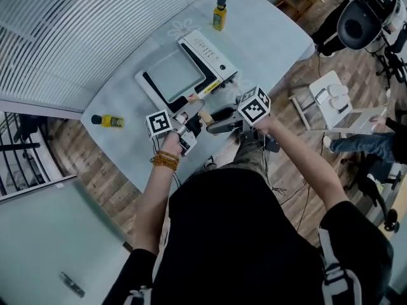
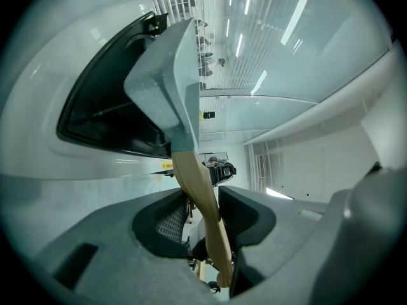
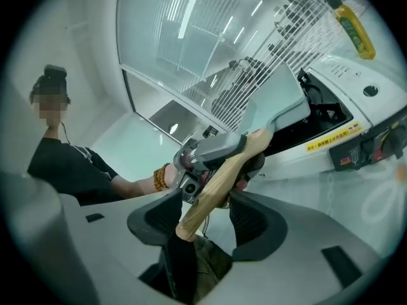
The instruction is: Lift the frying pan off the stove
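Note:
A grey square frying pan [image 1: 175, 75] rests on a white induction stove [image 1: 215, 61] on the pale table. Its wooden handle [image 1: 196, 104] points toward me. My left gripper [image 1: 189, 121] is shut on that handle; in the left gripper view the handle [image 2: 197, 189] runs up between both pads to the pan [image 2: 165, 88]. My right gripper [image 1: 213, 121] is just to the right, pointing left at the handle. In the right gripper view the handle's end [image 3: 210, 192] lies between the wide jaws of my right gripper [image 3: 203, 218] with gaps on both sides. The left gripper [image 3: 213, 150] holds the handle further up.
One yellow bottle [image 1: 219, 13] stands behind the stove and another [image 1: 109, 120] lies at the table's left edge. The table's near edge is right under my grippers. A white stool [image 1: 334, 100] and a black chair [image 1: 362, 21] stand on the wooden floor to the right.

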